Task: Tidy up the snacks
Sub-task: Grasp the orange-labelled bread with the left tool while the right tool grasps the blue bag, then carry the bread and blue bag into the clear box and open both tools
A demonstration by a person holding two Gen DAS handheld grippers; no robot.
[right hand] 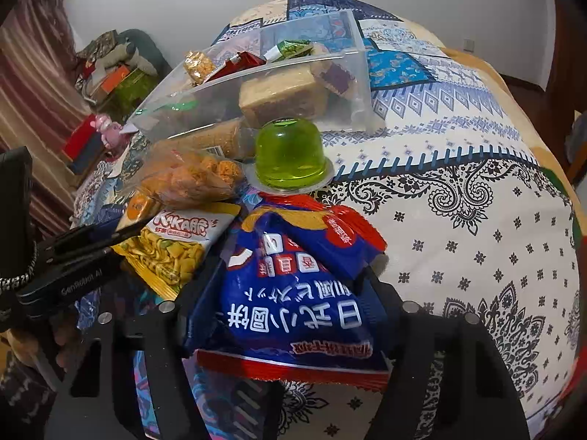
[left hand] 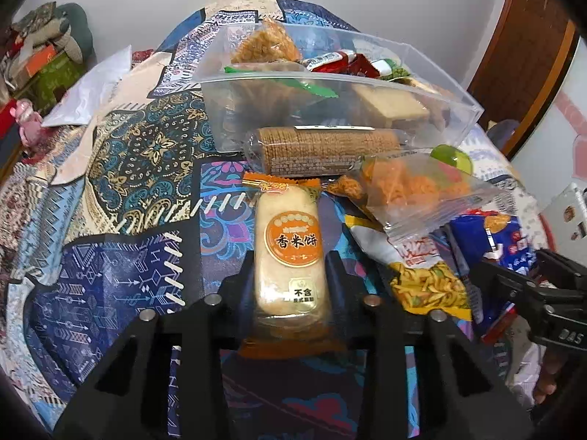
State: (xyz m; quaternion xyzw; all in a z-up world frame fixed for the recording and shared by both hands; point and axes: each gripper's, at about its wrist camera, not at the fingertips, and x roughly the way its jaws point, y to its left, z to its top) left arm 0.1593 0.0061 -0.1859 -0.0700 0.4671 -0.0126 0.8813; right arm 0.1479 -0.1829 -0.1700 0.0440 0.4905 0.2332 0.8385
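Note:
My left gripper (left hand: 291, 275) is shut on an orange-labelled rice cracker pack (left hand: 291, 249), its fingers pressing both sides just above the cloth. My right gripper (right hand: 290, 286) is shut on a blue and red biscuit bag (right hand: 293, 293). The clear plastic box (left hand: 422, 69) ahead holds several snacks; it also shows in the right wrist view (right hand: 361, 66). In front of it lie a brown cracker roll (left hand: 323, 150), a clear bag of orange snacks (left hand: 414, 187), a yellow KaKa bag (right hand: 172, 249) and a green jelly cup (right hand: 290, 154).
A patterned cloth (left hand: 128, 168) covers the table; its white paisley part (right hand: 477, 220) lies to the right. A white envelope (left hand: 88, 91) lies at the far left. Cluttered boxes and a pink toy (left hand: 27, 117) sit beyond the left edge.

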